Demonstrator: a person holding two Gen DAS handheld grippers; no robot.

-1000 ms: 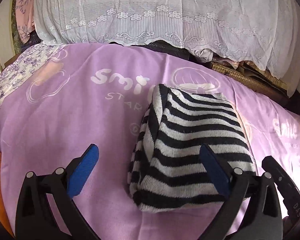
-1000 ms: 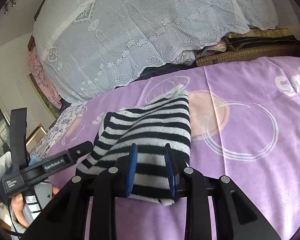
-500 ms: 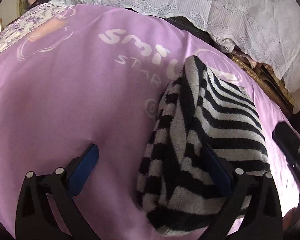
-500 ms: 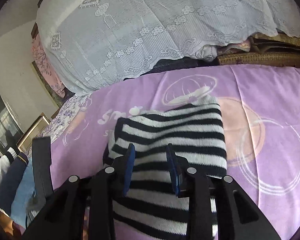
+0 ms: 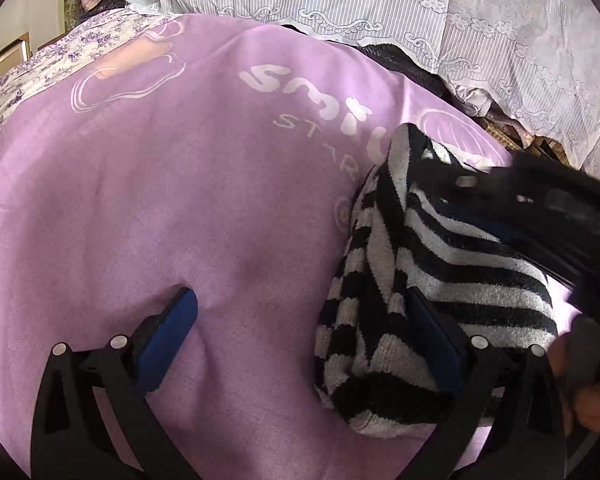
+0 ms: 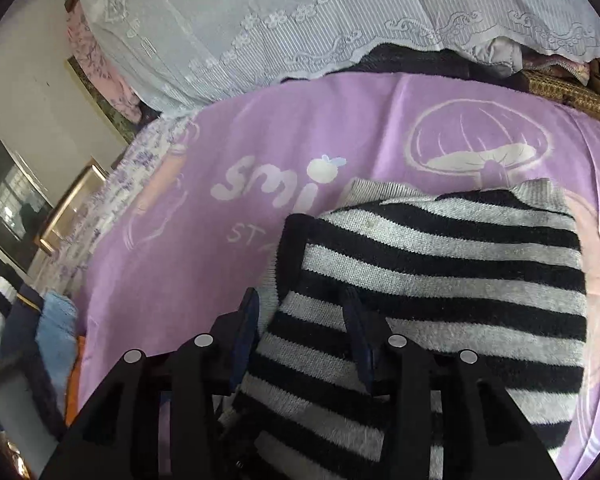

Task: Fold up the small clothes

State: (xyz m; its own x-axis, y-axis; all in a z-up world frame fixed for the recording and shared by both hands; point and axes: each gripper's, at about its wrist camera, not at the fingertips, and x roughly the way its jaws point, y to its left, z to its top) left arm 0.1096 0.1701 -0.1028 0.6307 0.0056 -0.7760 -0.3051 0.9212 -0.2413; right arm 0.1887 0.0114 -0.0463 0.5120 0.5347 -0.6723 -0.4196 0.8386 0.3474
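Your left gripper (image 5: 304, 344) stood wide open, its right pad against the striped sweater (image 5: 440, 300) folded on the purple blanket (image 5: 180, 200). Your right gripper (image 6: 304, 332) (jaws narrow) pinched the sweater's near-left fold (image 6: 300, 320).

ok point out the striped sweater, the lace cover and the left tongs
striped sweater (image 6: 440, 264): right wrist view, on its top fold
lace cover (image 5: 380, 4): left wrist view, on its flower band
left tongs (image 5: 304, 332): left wrist view, between the tips

blk/wht striped sweater (image 6: 440, 280), purple blanket (image 5: 180, 200)
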